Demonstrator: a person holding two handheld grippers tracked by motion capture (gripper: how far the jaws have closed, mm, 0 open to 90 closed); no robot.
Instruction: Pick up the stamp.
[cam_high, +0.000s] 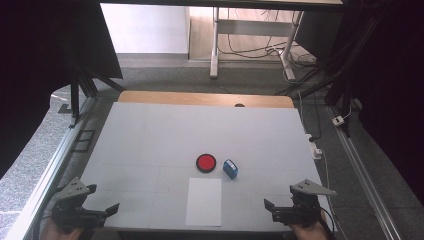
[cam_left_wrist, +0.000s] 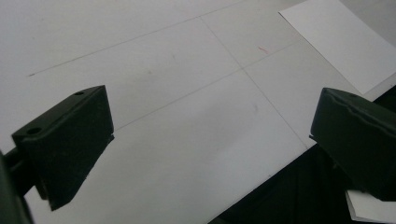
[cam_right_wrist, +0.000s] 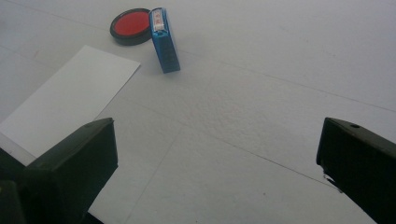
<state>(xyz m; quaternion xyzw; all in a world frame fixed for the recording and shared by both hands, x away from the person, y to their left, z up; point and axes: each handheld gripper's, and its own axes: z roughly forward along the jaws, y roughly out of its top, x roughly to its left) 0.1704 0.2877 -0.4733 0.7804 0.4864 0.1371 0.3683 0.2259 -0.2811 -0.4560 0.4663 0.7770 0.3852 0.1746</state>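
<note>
The stamp (cam_high: 230, 169) lay on its side a little toward the near edge from the tabletop's (cam_high: 150, 135) middle, its long axis running from the near right toward the far left in the high view. In the right gripper view its labelled end (cam_right_wrist: 158, 21) pointed away, toward the ink pad (cam_right_wrist: 130, 25). That pad — round, black-rimmed, red inside — sat just beside the stamp on its left, and whether they touched I could not tell. The paper (cam_high: 204, 201), a white upright sheet, lay between them and the near edge, close to both but apart from each.

Bare tabletop spread on every side, widest toward the far edge and both side edges.

The left gripper (cam_high: 102, 212) hovered at the near left corner and the right gripper (cam_high: 272, 209) near the near right corner — both well apart from the stamp, both aimed inward. Each had its jaws spread wide, with nothing between them and nothing touched.
</note>
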